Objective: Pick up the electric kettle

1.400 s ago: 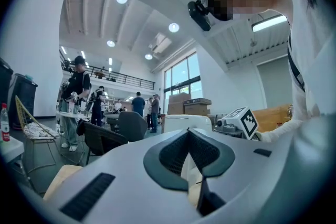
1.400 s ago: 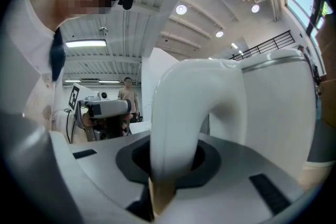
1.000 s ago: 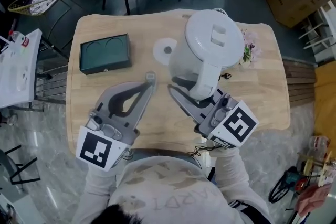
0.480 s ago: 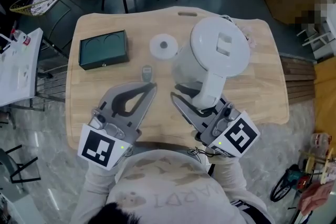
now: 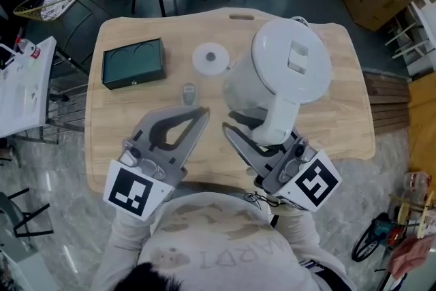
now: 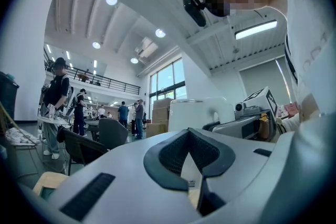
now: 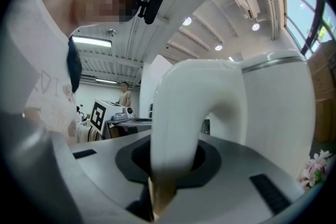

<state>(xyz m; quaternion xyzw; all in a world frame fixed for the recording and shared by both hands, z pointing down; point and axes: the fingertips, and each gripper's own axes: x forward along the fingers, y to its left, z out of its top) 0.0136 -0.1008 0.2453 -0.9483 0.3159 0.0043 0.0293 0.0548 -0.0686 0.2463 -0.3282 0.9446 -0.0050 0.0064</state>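
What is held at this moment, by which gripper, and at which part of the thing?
The right gripper holds the white electric kettle by its handle, jaws shut around it. The left gripper is shut and holds nothing.

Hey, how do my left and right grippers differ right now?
The right gripper is shut on the handle of the white kettle; the left gripper is shut on nothing. The right gripper's jaws sit partly under the kettle; the left gripper's lie over bare table. Both point away across the table.
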